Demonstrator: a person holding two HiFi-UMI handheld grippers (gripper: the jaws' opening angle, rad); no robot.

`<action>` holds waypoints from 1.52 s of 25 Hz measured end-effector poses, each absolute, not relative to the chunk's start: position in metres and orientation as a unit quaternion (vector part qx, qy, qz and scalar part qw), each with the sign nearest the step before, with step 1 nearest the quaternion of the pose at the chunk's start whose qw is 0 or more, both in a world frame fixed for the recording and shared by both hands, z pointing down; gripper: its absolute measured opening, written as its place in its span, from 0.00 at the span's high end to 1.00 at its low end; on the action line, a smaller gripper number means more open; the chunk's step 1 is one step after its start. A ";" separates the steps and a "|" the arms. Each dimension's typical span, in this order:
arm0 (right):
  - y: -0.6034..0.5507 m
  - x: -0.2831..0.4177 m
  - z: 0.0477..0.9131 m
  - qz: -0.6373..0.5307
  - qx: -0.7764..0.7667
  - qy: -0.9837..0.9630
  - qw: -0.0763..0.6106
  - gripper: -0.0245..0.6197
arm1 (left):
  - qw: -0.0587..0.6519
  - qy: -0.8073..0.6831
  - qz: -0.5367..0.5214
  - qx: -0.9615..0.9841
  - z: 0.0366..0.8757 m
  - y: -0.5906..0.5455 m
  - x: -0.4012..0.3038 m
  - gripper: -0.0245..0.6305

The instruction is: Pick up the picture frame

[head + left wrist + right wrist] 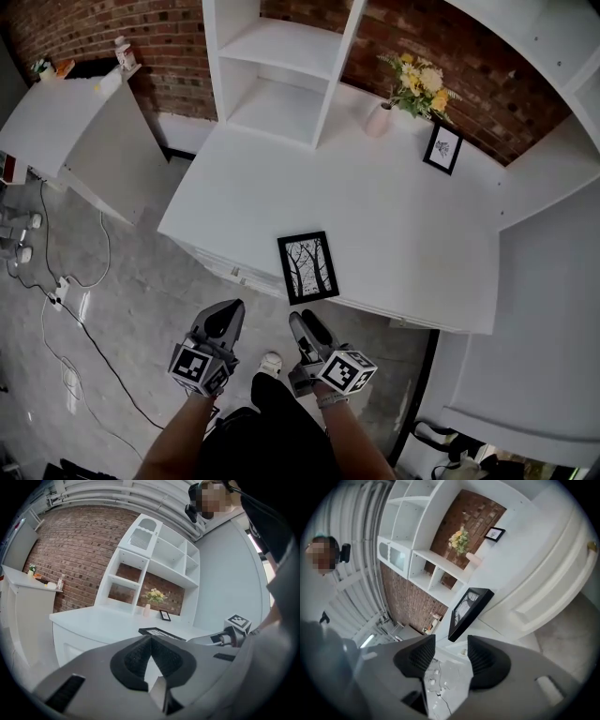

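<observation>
Picture frame (308,267): black border, print of bare trees, lying flat and face up on the white desk (403,216), close to its front edge and slightly askew to that edge. Nothing touches it.

Left gripper (150,641): jaw tips meet, with only a small wedge of light lower down between the pads; nothing is caught in them. In the head view it hangs over the grey floor (122,281), in front of the desk and short of the frame.

Right gripper (451,648): jaws stand wide apart and hold nothing. Its own view shows only floor through the gap, with the frame beyond the tips, tilted across the picture. In the head view it sits just beside the left gripper, also off the desk edge and clear of the frame.

Further back on the desk:
- a second small frame (442,148) standing near the brick wall (141,37)
- a pale vase (380,120) with yellow flowers (419,82) beside it
- a white shelf unit (281,66) on the desk's rear left

Cables (56,291) trail across the floor at the left
</observation>
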State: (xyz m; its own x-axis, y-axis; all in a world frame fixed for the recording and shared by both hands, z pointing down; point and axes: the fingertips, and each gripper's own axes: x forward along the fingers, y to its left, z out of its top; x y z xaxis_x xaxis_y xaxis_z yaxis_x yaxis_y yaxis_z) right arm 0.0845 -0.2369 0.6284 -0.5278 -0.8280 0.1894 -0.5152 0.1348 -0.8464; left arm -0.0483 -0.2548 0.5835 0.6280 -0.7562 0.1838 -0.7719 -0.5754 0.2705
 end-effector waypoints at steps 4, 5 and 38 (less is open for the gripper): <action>-0.255 0.090 0.627 -0.500 -0.453 0.704 0.220 0.63 | 0.164 -0.435 0.028 0.885 0.585 -0.259 -0.053 0.96; -0.260 0.091 0.626 -0.502 -0.452 0.700 0.230 0.63 | 0.166 -0.437 0.030 0.883 0.586 -0.260 -0.054 0.96; -0.267 0.101 0.644 -0.582 -0.413 0.601 0.361 0.83 | 0.177 -0.441 0.023 0.880 0.587 -0.267 -0.065 0.96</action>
